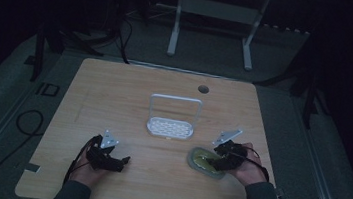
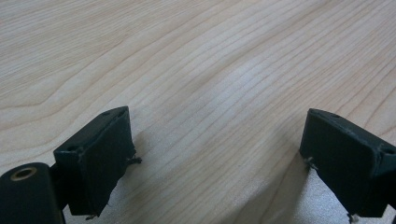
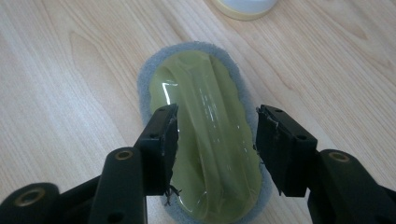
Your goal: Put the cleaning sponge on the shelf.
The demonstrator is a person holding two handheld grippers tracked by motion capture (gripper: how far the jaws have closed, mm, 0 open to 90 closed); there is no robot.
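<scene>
Sponge [image 3: 205, 140] unlabelled; right gripper [image 3: 215, 140] jaws straddle it, parted; left gripper [image 2: 215, 158] jaws spread above table [image 2: 210, 70].

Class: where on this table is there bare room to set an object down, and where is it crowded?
Free: the far left of the table, and the near edge between the left gripper and right gripper. Crowded: around the white rack and the sponge.
</scene>
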